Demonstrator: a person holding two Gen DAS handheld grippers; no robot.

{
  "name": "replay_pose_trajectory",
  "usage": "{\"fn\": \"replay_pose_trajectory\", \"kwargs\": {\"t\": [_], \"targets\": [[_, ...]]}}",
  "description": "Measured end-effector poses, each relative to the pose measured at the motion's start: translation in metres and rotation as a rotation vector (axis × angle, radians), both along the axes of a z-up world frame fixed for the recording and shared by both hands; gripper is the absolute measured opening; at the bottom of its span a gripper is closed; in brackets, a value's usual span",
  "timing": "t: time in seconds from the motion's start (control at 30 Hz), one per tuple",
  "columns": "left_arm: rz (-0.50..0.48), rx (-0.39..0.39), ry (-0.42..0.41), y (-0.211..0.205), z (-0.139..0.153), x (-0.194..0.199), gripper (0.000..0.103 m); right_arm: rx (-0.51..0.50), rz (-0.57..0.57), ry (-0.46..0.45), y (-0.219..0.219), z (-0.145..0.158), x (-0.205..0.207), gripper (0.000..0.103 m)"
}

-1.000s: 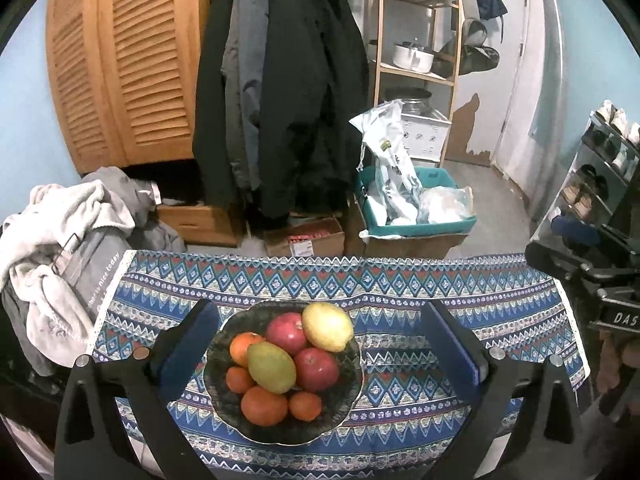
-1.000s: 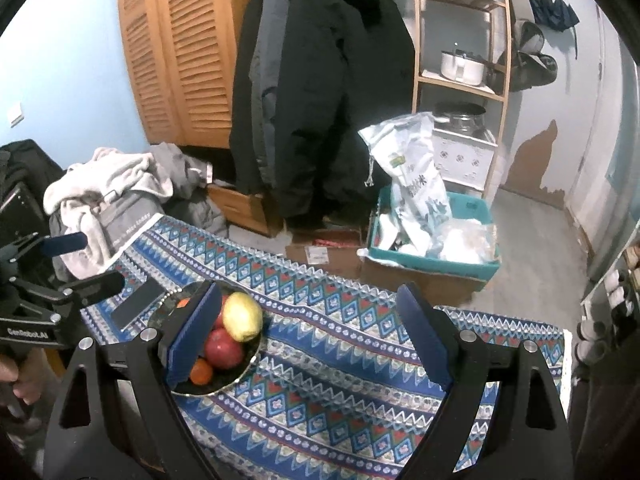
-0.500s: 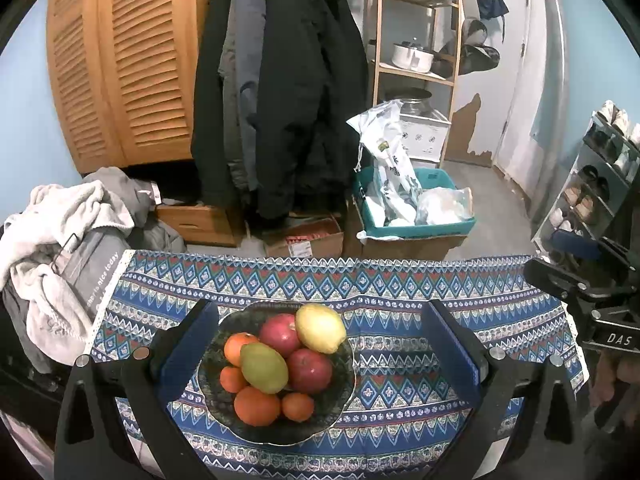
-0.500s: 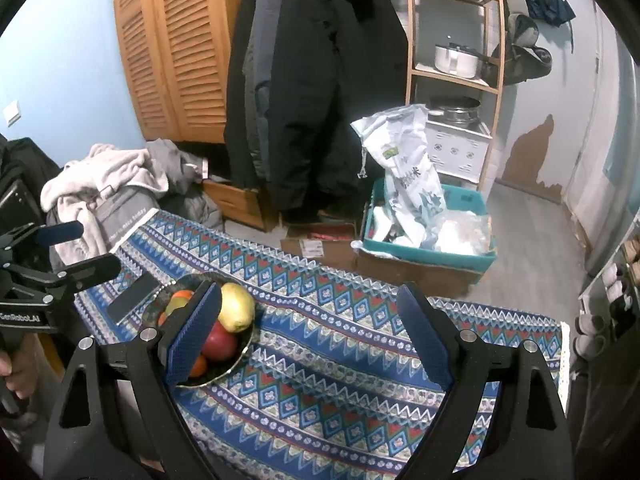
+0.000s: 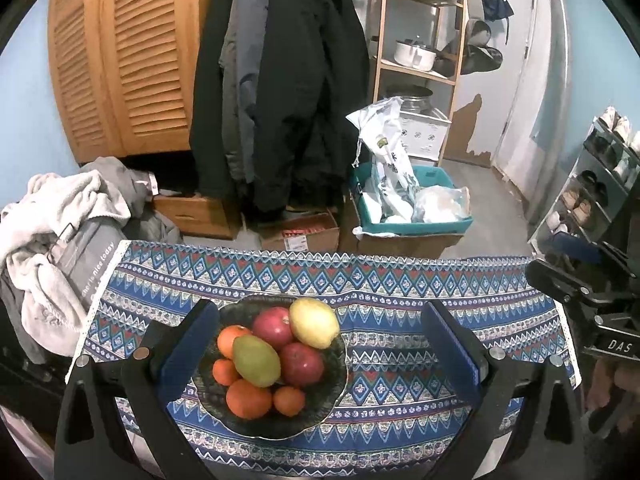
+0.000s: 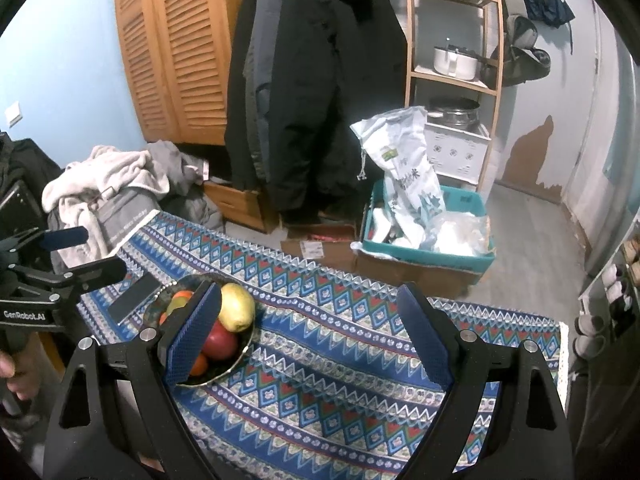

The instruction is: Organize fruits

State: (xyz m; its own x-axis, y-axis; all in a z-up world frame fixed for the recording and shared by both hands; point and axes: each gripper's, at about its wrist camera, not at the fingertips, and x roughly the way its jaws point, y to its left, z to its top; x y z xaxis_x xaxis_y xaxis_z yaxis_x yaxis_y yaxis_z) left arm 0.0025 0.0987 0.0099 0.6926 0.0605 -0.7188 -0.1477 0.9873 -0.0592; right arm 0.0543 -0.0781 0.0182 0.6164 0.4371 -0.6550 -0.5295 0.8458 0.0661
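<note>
A dark patterned bowl (image 5: 330, 398) sits on the blue patterned tablecloth (image 5: 400, 288), heaped with fruit. On top are a yellow lemon (image 5: 314, 328), two red apples (image 5: 272, 322), a green mango (image 5: 256, 360) and several oranges (image 5: 248, 398). My left gripper (image 5: 320, 354) hovers over the bowl, open, with the left pad beside the fruit and nothing gripped. My right gripper (image 6: 310, 336) is open over bare cloth, to the right of the bowl (image 6: 234, 364). Its left finger hides part of the fruit, and the lemon (image 6: 238, 306) shows beside it.
A dark phone (image 6: 134, 298) lies on the cloth left of the bowl. A heap of grey and white clothes (image 5: 60, 232) sits off the table's left end. Cardboard boxes and a teal crate (image 5: 416, 220) stand on the floor beyond the far edge. A shoe rack (image 5: 600, 184) is at the right.
In the right wrist view the bowl has slid slightly left and up. The left wrist view is almost unchanged. Both grippers stand as wide as before.
</note>
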Motion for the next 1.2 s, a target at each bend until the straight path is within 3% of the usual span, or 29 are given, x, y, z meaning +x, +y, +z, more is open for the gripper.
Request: {"fn": "replay_pose_trajectory", "kwargs": {"t": [0.83, 1.2], "targets": [[0.033, 0.037, 0.014, 0.0024, -0.0014, -0.0011, 0.102, -0.006, 0.002, -0.005, 0.0029, 0.0021, 0.0001, 0.088], [0.029, 0.015, 0.017, 0.0035, -0.0024, -0.0017, 0.102, -0.016, 0.012, 0.000, 0.0078, 0.0026, 0.0003, 0.088]]}}
